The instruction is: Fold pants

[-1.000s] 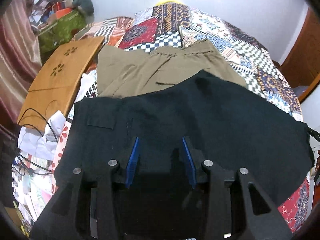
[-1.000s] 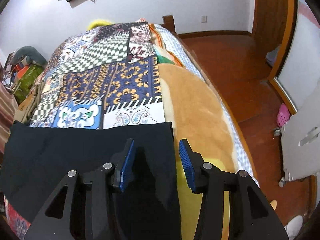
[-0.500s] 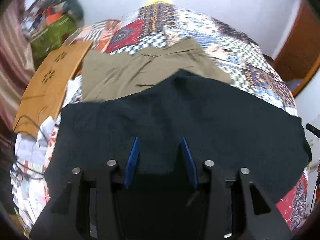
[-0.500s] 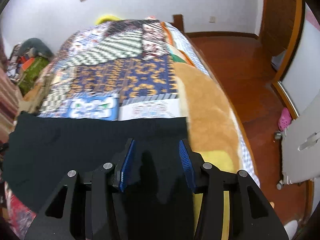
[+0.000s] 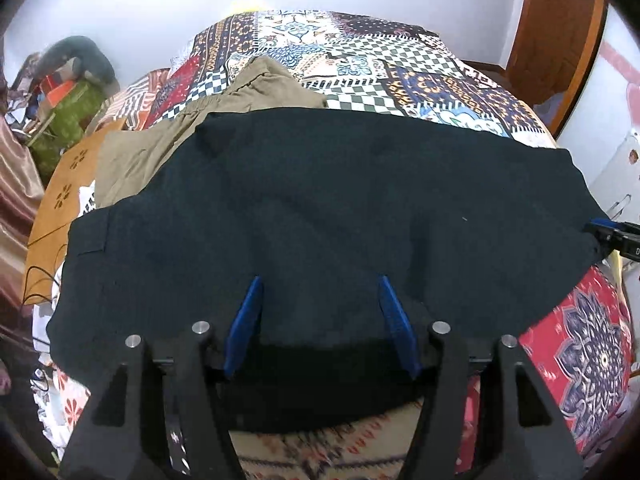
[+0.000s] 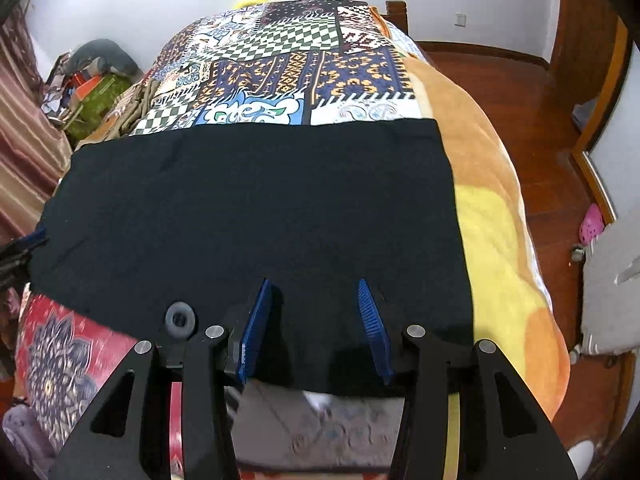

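**Black pants spread crosswise, both grippers pulled back to the near hem**

Since a second ago: drawn back toward the near edge on both sides, more of the cloth now ahead of the fingers, and patterned bedding newly exposed beneath each gripper.

Left wrist view: left gripper (image 5: 318, 322) hovering over the near edge of the black pants (image 5: 320, 216), blue fingers (image 5: 245, 322) spread wide apart, nothing clamped between them. Pants laid flat on the patchwork bed (image 5: 400, 76), long axis running left to right across the view, the wider end with a pocket seam at the left, the narrower end at the right. Far left part overlapping a pair of khaki pants (image 5: 168, 136), which lies behind and pokes out toward the headboard end. Beside those, at the left, a wooden board with flower cut-outs (image 5: 66, 184). At the right end of the black cloth, the right gripper (image 5: 614, 236) just visible at the corner; contact not discernible here.

Right wrist view: right gripper (image 6: 314, 326) over the near hem of the pants (image 6: 256, 216), fingers (image 6: 370, 328) likewise well apart and holding nothing. Same crosswise lie, the square-cut end at the right stopping beside an orange-and-yellow fleece blanket (image 6: 492, 208). Wooden floor (image 6: 500, 76) beyond the bed.
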`<state>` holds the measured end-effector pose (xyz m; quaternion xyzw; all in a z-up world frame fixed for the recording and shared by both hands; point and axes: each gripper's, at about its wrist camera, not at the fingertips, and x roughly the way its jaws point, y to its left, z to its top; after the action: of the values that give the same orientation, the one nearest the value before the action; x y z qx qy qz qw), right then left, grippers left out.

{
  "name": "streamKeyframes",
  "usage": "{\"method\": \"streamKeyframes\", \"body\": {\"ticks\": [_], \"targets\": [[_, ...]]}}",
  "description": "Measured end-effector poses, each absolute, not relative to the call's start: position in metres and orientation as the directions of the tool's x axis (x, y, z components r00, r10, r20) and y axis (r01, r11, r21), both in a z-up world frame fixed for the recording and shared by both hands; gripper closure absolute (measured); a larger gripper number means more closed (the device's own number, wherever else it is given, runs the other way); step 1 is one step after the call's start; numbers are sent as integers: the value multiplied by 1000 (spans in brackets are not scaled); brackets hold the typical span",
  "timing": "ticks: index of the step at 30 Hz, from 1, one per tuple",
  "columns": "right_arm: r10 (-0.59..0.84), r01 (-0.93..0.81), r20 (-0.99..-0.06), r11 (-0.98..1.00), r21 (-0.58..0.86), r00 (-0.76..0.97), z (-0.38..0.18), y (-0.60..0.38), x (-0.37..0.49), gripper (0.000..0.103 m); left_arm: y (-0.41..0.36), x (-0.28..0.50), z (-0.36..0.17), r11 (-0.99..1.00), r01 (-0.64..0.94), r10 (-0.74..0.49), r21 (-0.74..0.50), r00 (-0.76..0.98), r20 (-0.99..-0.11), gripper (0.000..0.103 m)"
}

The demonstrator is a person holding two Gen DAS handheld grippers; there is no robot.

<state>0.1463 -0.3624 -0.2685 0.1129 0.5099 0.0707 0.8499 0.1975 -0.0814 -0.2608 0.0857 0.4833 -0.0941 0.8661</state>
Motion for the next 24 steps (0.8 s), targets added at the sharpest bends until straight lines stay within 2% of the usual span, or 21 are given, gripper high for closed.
{"method": "streamKeyframes", "body": {"ticks": [7, 11, 14, 16, 21, 24], "targets": [[201, 49, -862, 966, 252, 466, -266, -369, 129, 60, -90, 187, -251, 961, 272, -98, 47, 494, -864, 42], [220, 100, -846, 948, 304, 487, -259, -377, 116, 59, -101, 195, -233, 955, 296, -165, -11, 499, -851, 41], [246, 126, -820, 926, 357, 517, -251, -381, 105, 51, -117, 198, -222, 943, 332, -194, -14, 518, -833, 36], [265, 140, -799, 908, 395, 539, -248, -384, 98, 50, -131, 200, -219, 931, 364, -225, -29, 509, -831, 35], [331, 165, -761, 854, 493, 557, -255, -383, 93, 48, -169, 203, -229, 894, 446, -262, -40, 451, -853, 35], [355, 182, -771, 840, 511, 528, -268, -379, 96, 48, -187, 203, -242, 879, 475, -261, -37, 415, -872, 35]]}}
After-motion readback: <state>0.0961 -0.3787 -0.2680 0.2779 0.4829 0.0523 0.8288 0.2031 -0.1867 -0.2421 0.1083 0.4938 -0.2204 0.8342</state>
